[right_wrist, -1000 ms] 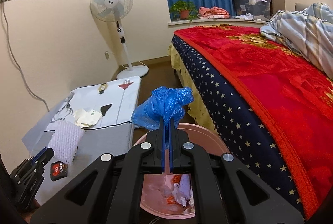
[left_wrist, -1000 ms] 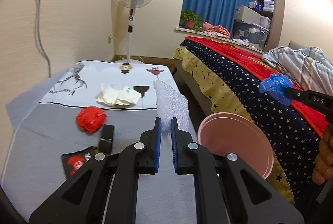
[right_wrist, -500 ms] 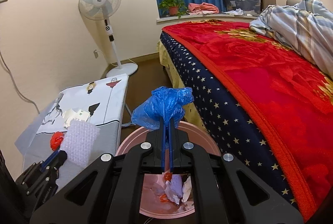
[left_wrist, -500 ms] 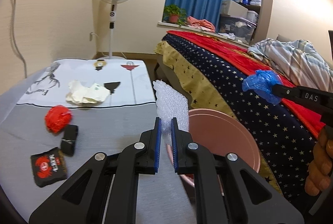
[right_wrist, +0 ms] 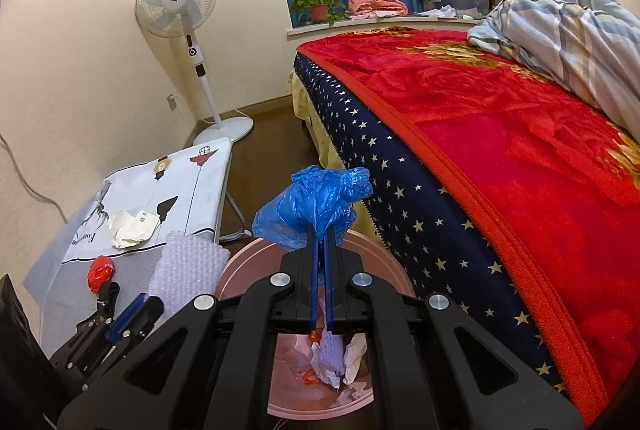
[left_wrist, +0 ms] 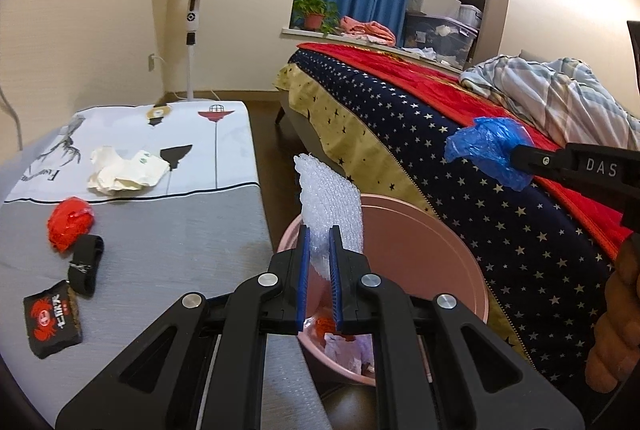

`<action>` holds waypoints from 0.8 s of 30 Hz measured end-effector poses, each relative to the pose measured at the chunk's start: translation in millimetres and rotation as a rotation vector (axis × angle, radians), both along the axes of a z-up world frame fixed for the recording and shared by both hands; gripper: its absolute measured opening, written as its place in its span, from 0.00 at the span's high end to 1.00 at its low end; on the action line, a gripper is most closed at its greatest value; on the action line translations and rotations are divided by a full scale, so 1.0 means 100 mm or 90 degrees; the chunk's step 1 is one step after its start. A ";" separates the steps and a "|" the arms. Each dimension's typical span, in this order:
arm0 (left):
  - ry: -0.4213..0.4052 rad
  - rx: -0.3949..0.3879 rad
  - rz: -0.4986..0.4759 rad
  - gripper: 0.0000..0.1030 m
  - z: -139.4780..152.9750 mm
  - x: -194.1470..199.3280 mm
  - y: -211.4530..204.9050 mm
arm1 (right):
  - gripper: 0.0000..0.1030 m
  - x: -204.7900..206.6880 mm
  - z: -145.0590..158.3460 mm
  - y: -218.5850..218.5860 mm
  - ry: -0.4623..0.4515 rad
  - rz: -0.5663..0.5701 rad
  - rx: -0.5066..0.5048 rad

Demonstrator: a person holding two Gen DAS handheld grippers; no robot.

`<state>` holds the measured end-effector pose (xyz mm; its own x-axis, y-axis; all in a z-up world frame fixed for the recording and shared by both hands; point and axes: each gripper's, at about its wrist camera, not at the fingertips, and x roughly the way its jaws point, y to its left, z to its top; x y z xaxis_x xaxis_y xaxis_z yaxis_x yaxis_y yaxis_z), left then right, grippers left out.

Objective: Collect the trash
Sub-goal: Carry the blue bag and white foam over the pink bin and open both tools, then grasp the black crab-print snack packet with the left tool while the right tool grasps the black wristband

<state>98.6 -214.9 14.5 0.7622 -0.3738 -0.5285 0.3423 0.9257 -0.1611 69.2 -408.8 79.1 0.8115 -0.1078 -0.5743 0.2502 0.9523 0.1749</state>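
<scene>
Both your grippers are clamped: left gripper (left_wrist: 319, 230) on white bubble wrap (left_wrist: 330, 200), right gripper (right_wrist: 321, 236) on crumpled blue plastic bag (right_wrist: 314, 204), round pink plastic bin (right_wrist: 316, 378) below each

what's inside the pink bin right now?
Inside the pink bin, crumpled white paper scraps and small orange-red bits lie on the bottom. The right gripper and its body cover the rest.
</scene>
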 end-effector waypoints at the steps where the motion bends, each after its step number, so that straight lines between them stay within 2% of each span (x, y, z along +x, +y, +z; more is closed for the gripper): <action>1: 0.001 0.000 -0.002 0.91 0.00 0.00 -0.01 | 0.98 0.00 0.00 -0.01 0.000 0.000 0.000; 7: 0.005 -0.002 -0.015 0.91 -0.03 0.01 -0.10 | 0.97 0.00 -0.01 -0.02 0.001 -0.004 0.003; 10: 0.017 -0.007 -0.032 0.87 -0.06 0.03 -0.14 | 0.93 0.00 -0.03 -0.04 0.005 -0.010 0.004; 11: 0.020 -0.006 -0.034 0.79 -0.07 0.03 -0.15 | 0.90 0.01 -0.04 -0.05 0.008 -0.012 0.005; 13: 0.022 -0.003 -0.030 0.71 -0.08 0.03 -0.14 | 0.77 0.00 -0.06 -0.08 0.011 -0.020 0.013; 14: 0.022 -0.004 -0.028 0.71 -0.08 0.03 -0.13 | 0.67 0.00 -0.07 -0.09 0.010 -0.024 0.015; 15: 0.022 -0.006 -0.028 0.71 -0.07 0.03 -0.11 | 0.64 0.00 -0.07 -0.10 0.011 -0.026 0.016; 24: 0.002 -0.008 -0.009 0.71 0.04 -0.04 0.14 | 0.64 -0.05 -0.05 0.00 -0.002 -0.004 0.008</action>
<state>94.9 -201.0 18.6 0.7548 -0.3914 -0.5264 0.3549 0.9185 -0.1741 64.6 -408.7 73.7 0.8125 -0.1049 -0.5735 0.2551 0.9485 0.1880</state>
